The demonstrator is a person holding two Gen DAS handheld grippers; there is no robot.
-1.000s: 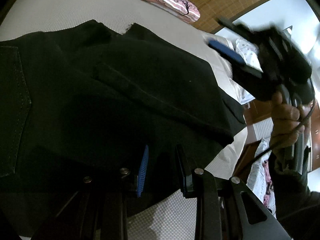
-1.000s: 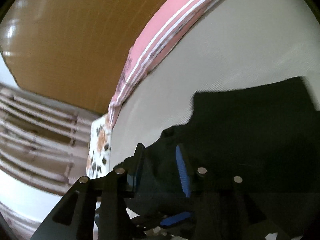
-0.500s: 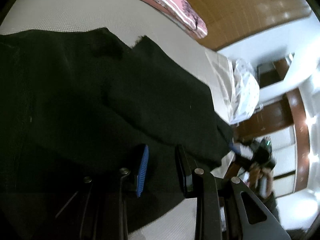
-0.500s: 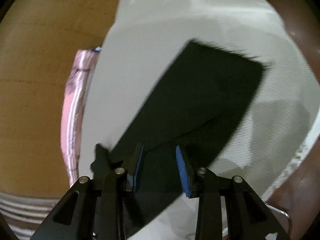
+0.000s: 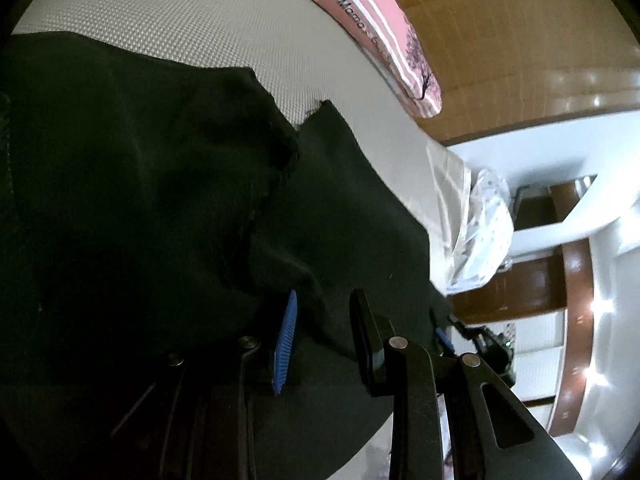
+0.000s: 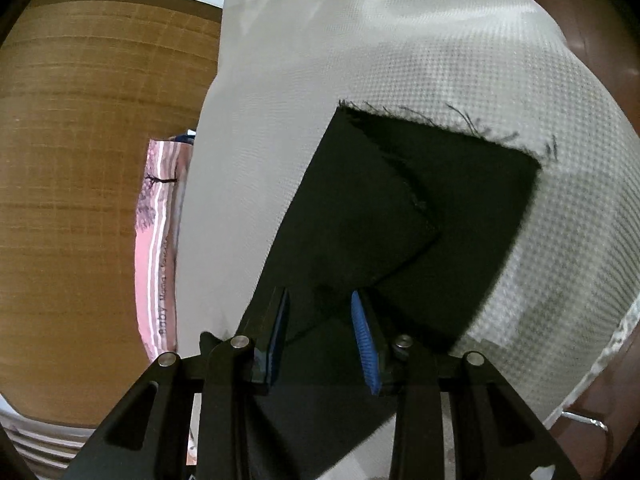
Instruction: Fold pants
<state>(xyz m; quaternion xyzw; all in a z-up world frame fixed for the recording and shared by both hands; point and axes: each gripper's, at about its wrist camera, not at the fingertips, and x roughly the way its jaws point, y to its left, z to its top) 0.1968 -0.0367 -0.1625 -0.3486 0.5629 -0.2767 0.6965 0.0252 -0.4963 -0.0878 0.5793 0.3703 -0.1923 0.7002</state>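
Black pants [image 5: 160, 208] lie spread on a grey-white textured bed surface [image 5: 208, 20]. In the left wrist view my left gripper [image 5: 324, 320] is open just above the cloth near its upper part, with nothing between the fingers. In the right wrist view the frayed leg ends [image 6: 420, 200] lie flat, one corner turned over the other. My right gripper [image 6: 320, 320] is open and hovers over the legs, holding nothing. The right gripper also shows small at the lower right of the left wrist view [image 5: 472, 332].
A pink striped pillow [image 5: 384, 36] lies along the far edge of the bed, also in the right wrist view [image 6: 156, 240]. A wooden headboard [image 6: 88, 160] stands behind it. A white patterned bag [image 5: 484, 232] sits by the bed's edge. Dark wood furniture [image 6: 600, 40] borders the bed.
My right gripper has swung away from the left one and down to the leg ends of the pants. My left gripper has shifted slightly over the cloth. Both stay open.
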